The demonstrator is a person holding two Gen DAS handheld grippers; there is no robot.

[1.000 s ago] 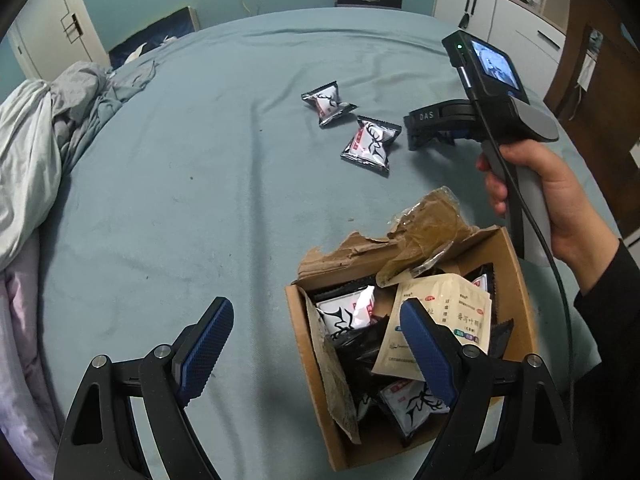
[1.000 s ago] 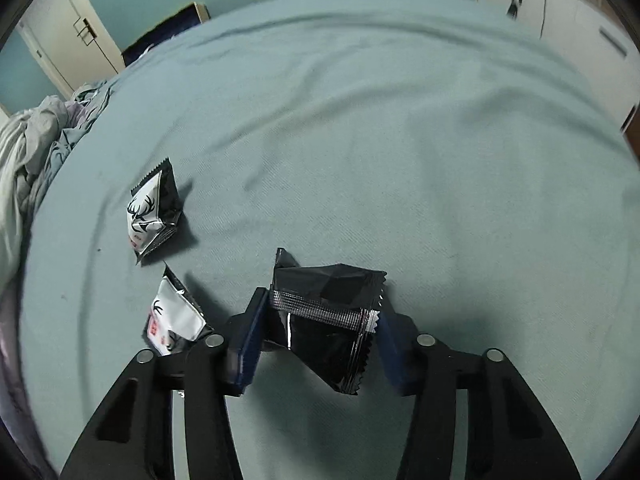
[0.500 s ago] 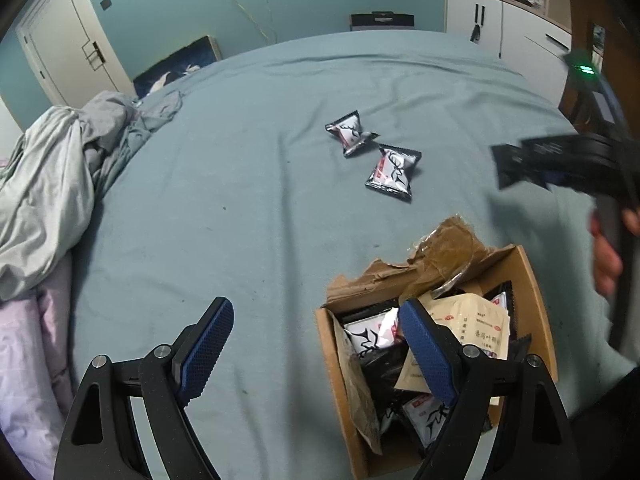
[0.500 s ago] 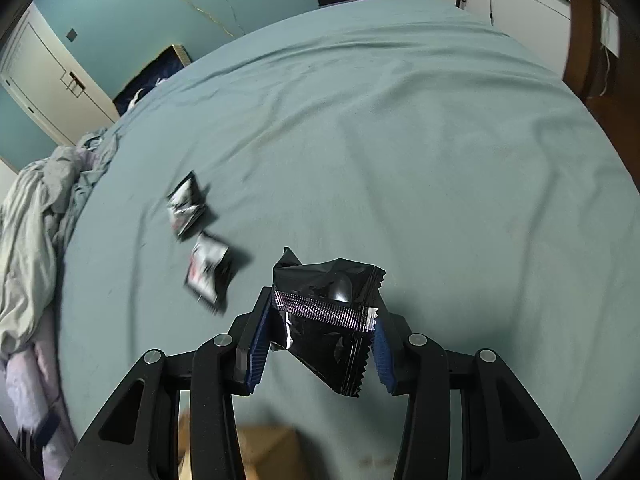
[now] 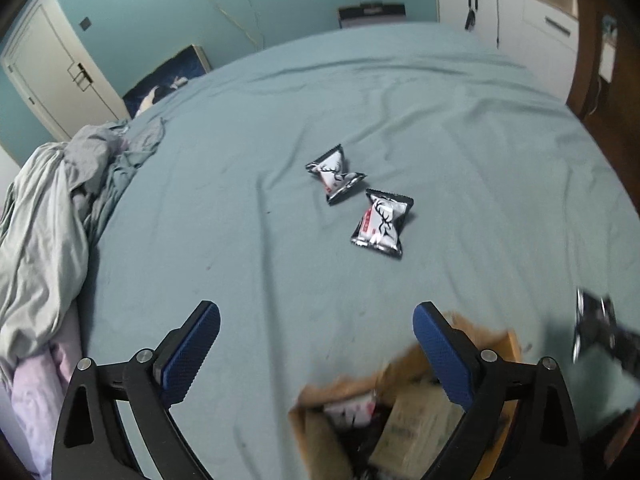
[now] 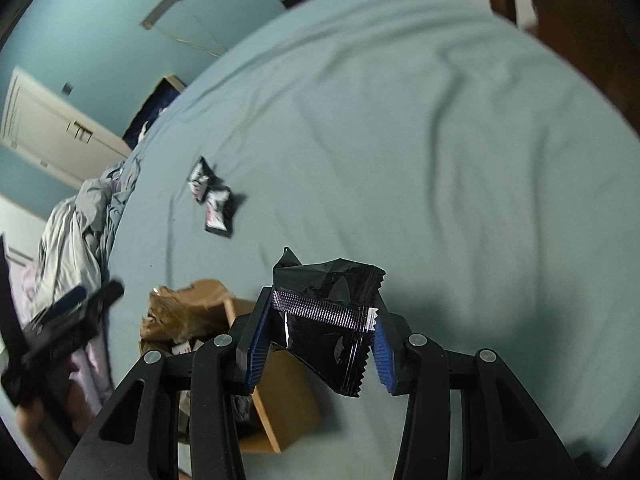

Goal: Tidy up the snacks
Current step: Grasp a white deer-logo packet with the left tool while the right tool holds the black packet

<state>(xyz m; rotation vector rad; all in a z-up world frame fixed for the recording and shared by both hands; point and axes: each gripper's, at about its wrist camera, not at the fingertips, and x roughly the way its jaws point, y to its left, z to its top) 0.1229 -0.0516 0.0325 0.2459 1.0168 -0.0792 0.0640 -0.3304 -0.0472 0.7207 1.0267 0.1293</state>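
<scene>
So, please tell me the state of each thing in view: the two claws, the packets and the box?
Left claw: jaws opening, nothing between them.
Right claw: shut on the black packet, held above the bed.
Cardboard box: open, torn flap up, packets inside.
Two deer-print packets: sealed, lying on the bed sheet, outside the box.
Grey blanket: crumpled at the bed's edge.

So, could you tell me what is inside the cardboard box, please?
The cardboard box holds a white snack packet, a beige pouch and dark wrappers, all blurred. Anything deeper is hidden beneath them and behind the left gripper, whose jaws are opening, empty.
</scene>
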